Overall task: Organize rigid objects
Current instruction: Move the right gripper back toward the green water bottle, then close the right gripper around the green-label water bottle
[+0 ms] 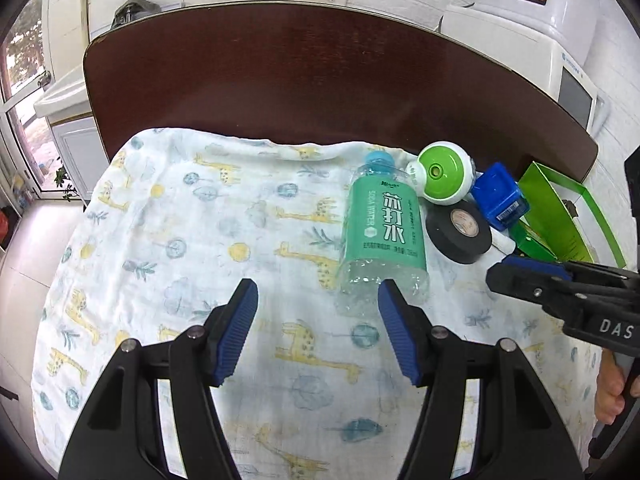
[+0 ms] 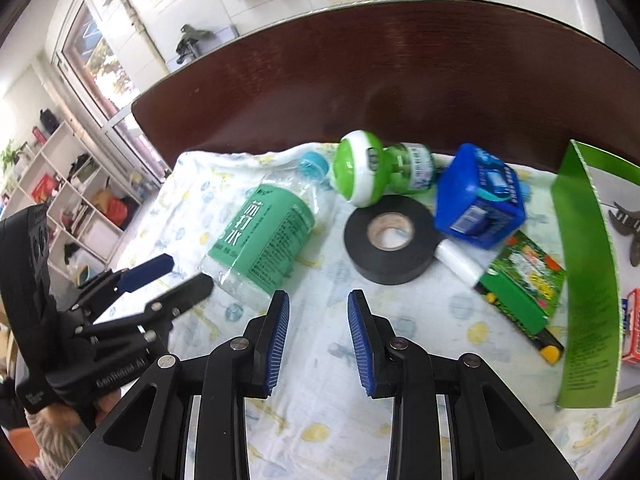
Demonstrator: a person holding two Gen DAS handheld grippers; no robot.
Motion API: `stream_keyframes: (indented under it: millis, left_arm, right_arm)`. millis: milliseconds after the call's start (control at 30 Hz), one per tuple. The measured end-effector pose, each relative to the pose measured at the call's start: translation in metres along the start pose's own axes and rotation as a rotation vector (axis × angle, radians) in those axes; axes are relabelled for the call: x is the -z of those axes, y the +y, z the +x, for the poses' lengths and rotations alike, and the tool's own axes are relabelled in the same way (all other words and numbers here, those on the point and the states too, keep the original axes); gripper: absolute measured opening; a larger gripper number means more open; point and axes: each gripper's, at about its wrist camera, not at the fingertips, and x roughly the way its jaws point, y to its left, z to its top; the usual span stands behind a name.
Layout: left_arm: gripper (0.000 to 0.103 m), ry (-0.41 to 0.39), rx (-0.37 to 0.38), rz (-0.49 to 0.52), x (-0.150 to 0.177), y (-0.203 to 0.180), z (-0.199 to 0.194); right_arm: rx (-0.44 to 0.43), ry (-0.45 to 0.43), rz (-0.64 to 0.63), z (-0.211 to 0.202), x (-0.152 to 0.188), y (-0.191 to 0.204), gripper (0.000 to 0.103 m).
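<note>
A clear soda water bottle (image 1: 380, 228) (image 2: 264, 240) with a green label and blue cap lies on a giraffe-print cloth (image 1: 200, 240) (image 2: 400, 340). Beside it lie a black tape roll (image 1: 460, 232) (image 2: 390, 240), a green-and-white round device (image 1: 444, 176) (image 2: 362, 168), a blue box (image 1: 500, 196) (image 2: 478, 204) and a green packet (image 2: 524, 280). My left gripper (image 1: 318, 296) (image 2: 180, 272) is open and empty, just short of the bottle's base. My right gripper (image 2: 318, 312) (image 1: 500, 272) is open and empty, in front of the tape roll.
An open green cardboard box (image 1: 560, 216) (image 2: 588, 280) stands at the right, with a dark claw clip (image 2: 628, 228) and a red packet (image 2: 632, 324) inside it. The cloth covers a dark brown table (image 1: 320, 80) (image 2: 400, 80). A white appliance (image 1: 540, 40) stands behind at the right.
</note>
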Motion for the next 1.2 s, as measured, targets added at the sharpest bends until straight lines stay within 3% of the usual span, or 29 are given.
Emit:
stream_keyframes:
  millis: [233, 400, 500, 667, 800, 933, 1067, 1200]
  left_arm:
    - [0.062, -0.002, 0.053, 0.055, 0.003, 0.000, 0.005]
    - [0.062, 0.000, 0.178, -0.024, -0.009, 0.012, 0.009]
    - [0.062, 0.003, 0.202, 0.027, -0.009, 0.003, 0.009]
    - [0.062, 0.027, 0.249, 0.067, 0.004, -0.012, 0.011]
    - [0.062, 0.056, 0.149, 0.079, 0.004, -0.015, 0.030]
    - [0.062, 0.049, 0.072, -0.014, -0.004, 0.020, 0.034]
    - [0.062, 0.010, -0.069, -0.108, -0.015, 0.059, 0.032]
    - [0.062, -0.012, -0.033, -0.145, -0.019, 0.072, 0.026]
  right_arm:
    - [-0.010, 0.055, 0.029, 0.028, -0.004, 0.019, 0.032]
    - [-0.055, 0.041, 0.126, 0.030, -0.010, 0.017, 0.033]
    - [-0.079, 0.039, 0.202, 0.036, -0.017, 0.014, 0.033]
    - [-0.082, 0.057, 0.277, 0.046, -0.027, 0.011, 0.043]
    - [-0.110, 0.074, 0.282, 0.052, -0.028, 0.018, 0.043]
    - [-0.148, 0.092, 0.212, 0.056, -0.030, 0.035, 0.043]
    - [-0.076, 0.032, 0.148, 0.047, -0.041, 0.034, 0.043]
    - [-0.050, 0.003, 0.154, 0.045, -0.053, 0.030, 0.043]
